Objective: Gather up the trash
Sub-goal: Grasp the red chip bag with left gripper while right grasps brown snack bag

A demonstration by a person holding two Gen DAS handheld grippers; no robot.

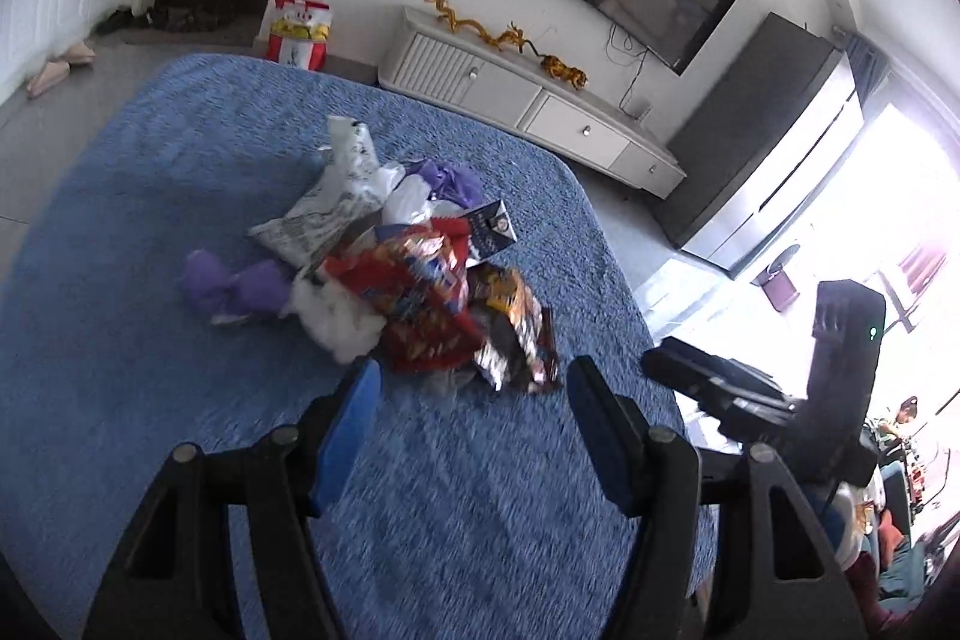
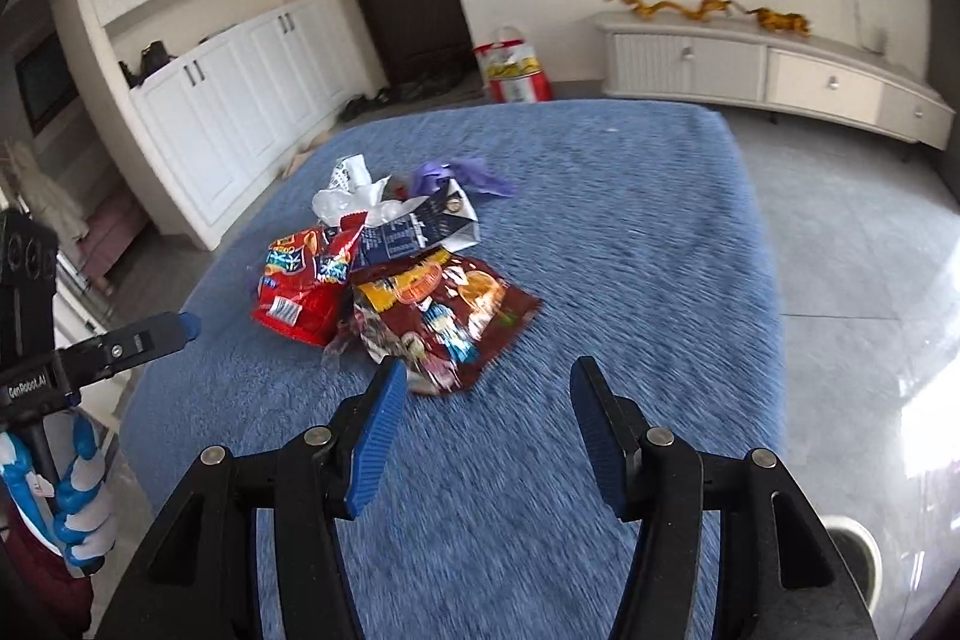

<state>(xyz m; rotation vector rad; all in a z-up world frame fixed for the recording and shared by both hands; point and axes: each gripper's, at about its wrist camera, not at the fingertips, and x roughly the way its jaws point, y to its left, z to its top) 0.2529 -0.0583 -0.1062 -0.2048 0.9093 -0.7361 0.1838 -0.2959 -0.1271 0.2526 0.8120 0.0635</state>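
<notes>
A heap of trash lies on the blue fuzzy table cover (image 1: 150, 400). It holds a red snack bag (image 1: 420, 322) (image 2: 306, 286), a brown snack bag (image 1: 516, 334) (image 2: 444, 322), a dark blue carton (image 1: 492, 232) (image 2: 420, 229), a white printed bag (image 1: 336, 202), white fluff (image 1: 336, 322) and purple crumpled wraps (image 1: 234, 286) (image 2: 462, 175). My left gripper (image 1: 474, 400) (image 2: 180, 325) hangs open just short of the heap's near edge, with nothing between its blue pads. My right gripper (image 2: 486, 400) (image 1: 660, 361) is open too, its left pad (image 2: 378, 430) beside the brown bag's corner.
A white TV cabinet (image 2: 768, 70) with gold dragon figures stands by the far wall under a TV. A red-and-white bag (image 2: 516, 70) sits on the floor past the table. A gloved hand (image 2: 78, 508) holds the left gripper. A round white rim (image 2: 852, 550) shows on the floor at lower right.
</notes>
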